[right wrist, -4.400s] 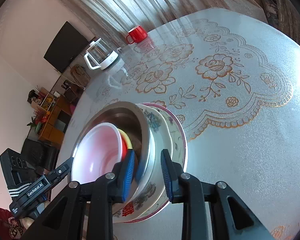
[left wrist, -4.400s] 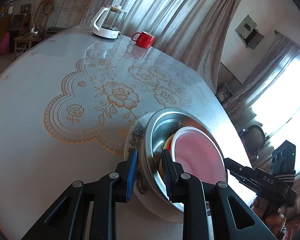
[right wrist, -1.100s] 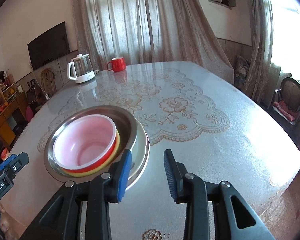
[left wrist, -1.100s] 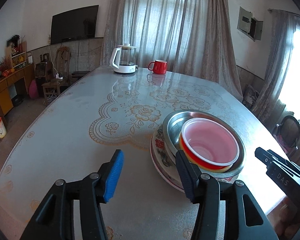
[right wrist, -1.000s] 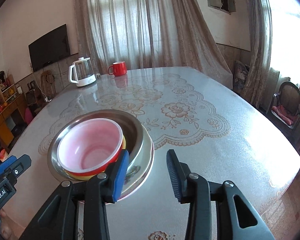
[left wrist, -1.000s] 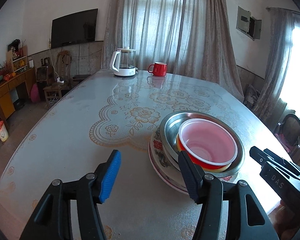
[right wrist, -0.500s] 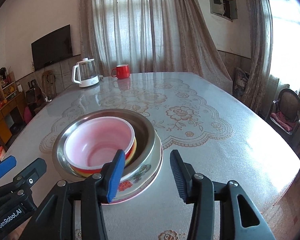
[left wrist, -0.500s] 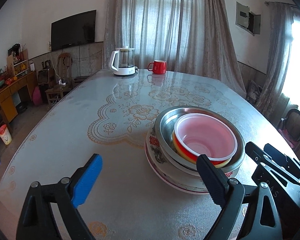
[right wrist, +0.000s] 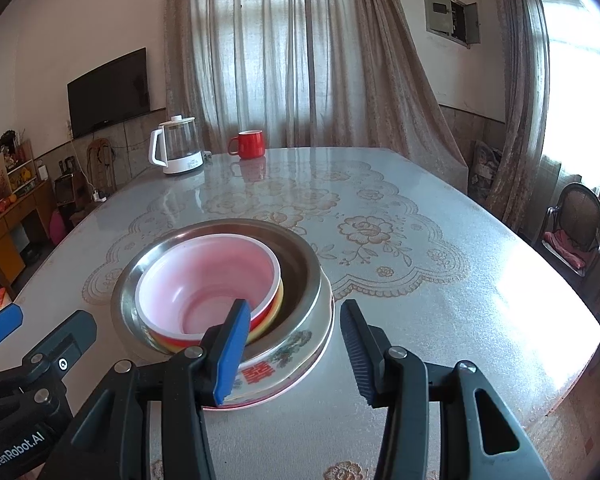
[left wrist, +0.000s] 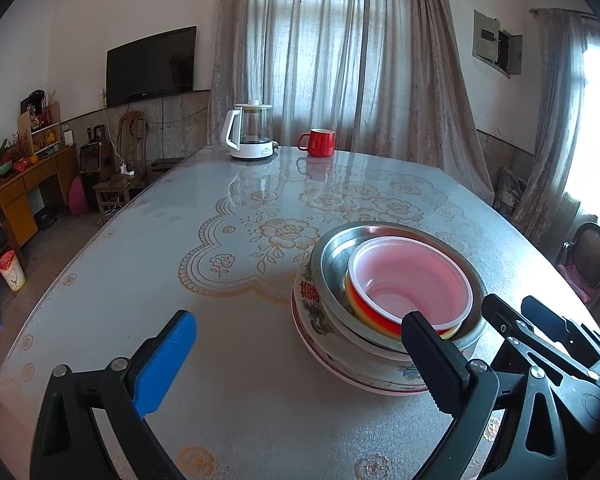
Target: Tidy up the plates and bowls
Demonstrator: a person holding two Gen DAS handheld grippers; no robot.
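On the table, near its front edge, one nested stack of dishes. At the bottom, a flowered plate; on it, a china bowl with a red character on its side; inside that, a steel bowl; inside that again, a yellow bowl, a red bowl and, on top, a pink bowl. Upright, all of them, and empty as far as can be seen.

Left claw: spread very wide and opening further. Grips nothing; only bare table between the jaws. Blue pad well to the left of the stack, black finger in front of the stack's near rim, not pressing on it.

Right claw: about half open, with hold of nothing. From its own camera, blue pad in front of the stack's near side, black finger just to the right of the stack, and the right rim of the stack showing in the gap. Impossible to tell whether any finger touches the china bowl.

Both claws side by side at the near end of the table, each visible at the edge of the other's view.

At the far end of the table, a glass kettle with a white handle, and beside it a red mug. Behind them, long grey curtains; on the left wall, a dark television.
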